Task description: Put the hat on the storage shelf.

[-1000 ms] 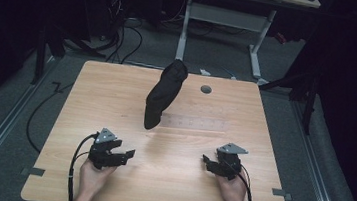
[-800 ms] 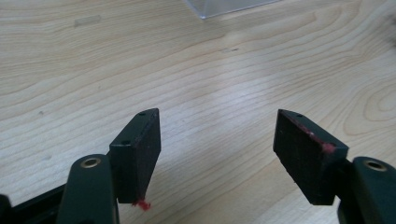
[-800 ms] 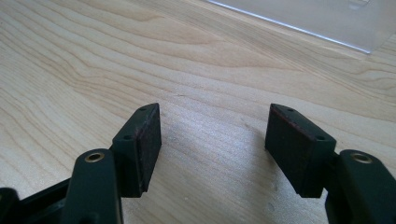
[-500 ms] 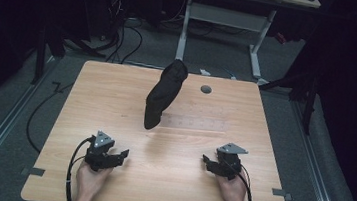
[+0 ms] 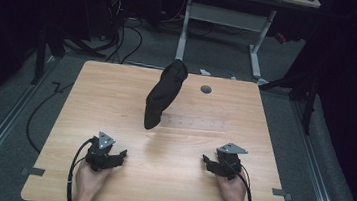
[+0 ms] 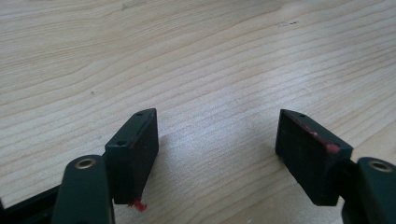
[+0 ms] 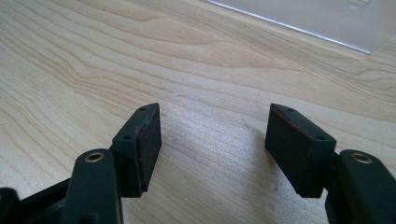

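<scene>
A black cloth item (image 5: 165, 91), perhaps a sock or pouch, stands up tilted in the middle of the wooden table (image 5: 91, 96); it seems to hang on a clear stand whose flat clear base (image 5: 199, 124) lies to its right. The clear base's edge (image 7: 327, 18) also appears in the right gripper view. My left gripper (image 5: 119, 154) rests near the front left, open, with bare wood between its jaws (image 6: 217, 126). At the front right, my right gripper (image 5: 205, 161) is open as well, nothing between its jaws (image 7: 215, 121). Both sit well short of the cloth.
A small grey round cap (image 5: 206, 89) is set in the tabletop behind the cloth. Cables (image 5: 122, 39) and a white desk frame (image 5: 225, 20) lie on the floor beyond the far edge. A hand holds each gripper at the near edge.
The left gripper has slid slightly toward the near left. The right gripper and the cloth stay where they were.
</scene>
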`<state>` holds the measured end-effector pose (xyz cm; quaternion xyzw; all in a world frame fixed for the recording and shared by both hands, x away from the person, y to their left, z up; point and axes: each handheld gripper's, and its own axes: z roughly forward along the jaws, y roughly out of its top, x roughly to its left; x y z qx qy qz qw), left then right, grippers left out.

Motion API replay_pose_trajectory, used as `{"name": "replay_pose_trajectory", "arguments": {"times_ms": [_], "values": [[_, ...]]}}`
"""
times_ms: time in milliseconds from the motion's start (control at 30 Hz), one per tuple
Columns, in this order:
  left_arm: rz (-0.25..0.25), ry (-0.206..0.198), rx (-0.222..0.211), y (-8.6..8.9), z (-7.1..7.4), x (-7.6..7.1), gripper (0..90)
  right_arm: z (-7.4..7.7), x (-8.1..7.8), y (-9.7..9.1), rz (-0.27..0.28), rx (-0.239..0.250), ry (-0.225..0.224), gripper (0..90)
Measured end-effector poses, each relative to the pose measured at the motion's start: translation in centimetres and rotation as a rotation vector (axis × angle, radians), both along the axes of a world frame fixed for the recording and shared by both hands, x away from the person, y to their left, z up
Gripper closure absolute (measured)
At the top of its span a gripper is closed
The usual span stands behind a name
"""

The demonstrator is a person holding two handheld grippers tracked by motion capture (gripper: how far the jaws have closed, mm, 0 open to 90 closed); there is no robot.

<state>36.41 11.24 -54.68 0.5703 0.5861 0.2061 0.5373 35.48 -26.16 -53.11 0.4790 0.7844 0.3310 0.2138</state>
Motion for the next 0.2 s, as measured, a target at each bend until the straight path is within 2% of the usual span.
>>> {"name": "replay_pose_trajectory", "arguments": {"times_ms": [200], "values": [[0.002,0.002,-0.003,0.03,0.00,0.03,29.6,0.00,0.02,0.01,0.001,0.000,0.000,36.2]]}}
